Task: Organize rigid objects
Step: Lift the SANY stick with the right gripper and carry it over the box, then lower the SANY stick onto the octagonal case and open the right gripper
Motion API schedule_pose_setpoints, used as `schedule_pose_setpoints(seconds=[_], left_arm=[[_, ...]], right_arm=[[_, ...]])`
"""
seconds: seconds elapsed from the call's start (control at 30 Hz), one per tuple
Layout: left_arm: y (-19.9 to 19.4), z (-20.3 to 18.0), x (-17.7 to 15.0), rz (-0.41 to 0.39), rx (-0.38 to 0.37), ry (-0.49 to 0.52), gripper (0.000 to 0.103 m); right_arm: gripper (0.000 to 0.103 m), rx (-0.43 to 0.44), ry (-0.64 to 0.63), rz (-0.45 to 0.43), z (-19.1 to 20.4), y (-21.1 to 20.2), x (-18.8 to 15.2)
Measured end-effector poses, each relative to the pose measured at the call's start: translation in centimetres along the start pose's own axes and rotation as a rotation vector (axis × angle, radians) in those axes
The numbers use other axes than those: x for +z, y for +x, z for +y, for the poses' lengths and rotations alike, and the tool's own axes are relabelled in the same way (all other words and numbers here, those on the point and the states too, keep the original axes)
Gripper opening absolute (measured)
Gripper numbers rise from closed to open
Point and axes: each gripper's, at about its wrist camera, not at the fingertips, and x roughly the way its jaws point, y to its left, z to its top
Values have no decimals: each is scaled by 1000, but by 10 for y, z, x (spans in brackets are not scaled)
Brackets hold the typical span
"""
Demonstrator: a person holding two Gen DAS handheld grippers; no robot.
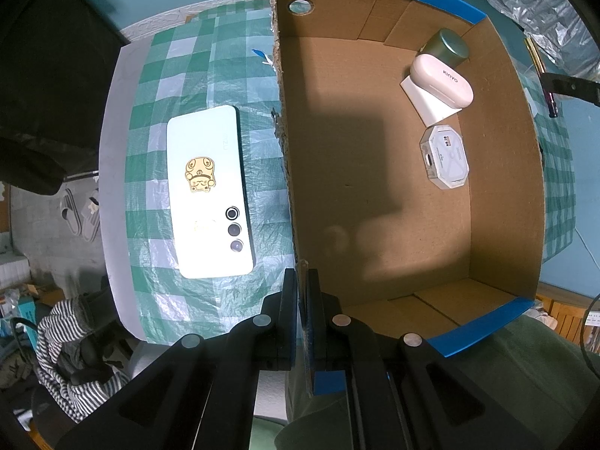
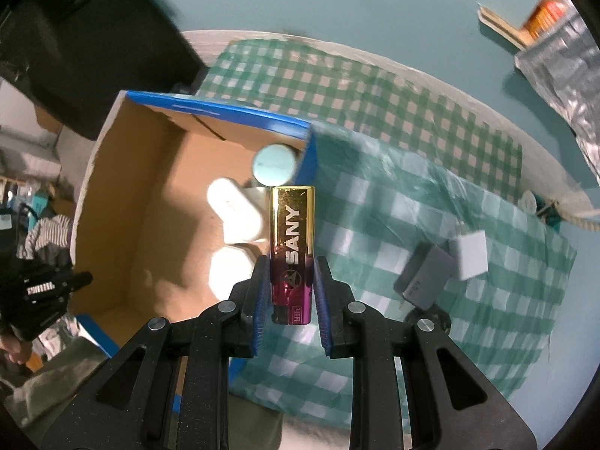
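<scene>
Cardboard box [image 1: 375,195] with blue-taped rims sat open on the green-checked tablecloth [image 1: 187,86], its torn left wall pinched between the closed jaws of the left gripper [image 1: 302,281] at the six o'clock edge of the left wrist view. Inside the box, toward two o'clock, a green round tin [image 1: 448,47] stood in the corner, a pink earbud case [image 1: 442,80] lay just beside it over a white flat card [image 1: 431,103], and a white octagonal case [image 1: 444,157] lay near them toward three o'clock. Outside the box, at nine o'clock, a pale phone [image 1: 210,195] lay face down on the cloth with a gold sticker on its back.

The right gripper [image 2: 291,285] was clamped on a gold-and-magenta lighter [image 2: 292,236] marked SANY, held over the box's right wall with its gold end pointing to twelve o'clock. At three o'clock in the right wrist view, a grey block [image 2: 425,275] and a white block [image 2: 468,257] lay touching on the cloth, both blurred.
</scene>
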Motion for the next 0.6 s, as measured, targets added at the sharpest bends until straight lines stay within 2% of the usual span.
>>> schedule_pose_setpoints(seconds=[0.3,0.6], left_arm=[[0,0,0,1,0,0,3],[0,0,0,0,1,2,3]], right_arm=[[22,16,-53,7,26,9,8],[22,14,-109,60,41,35,4]])
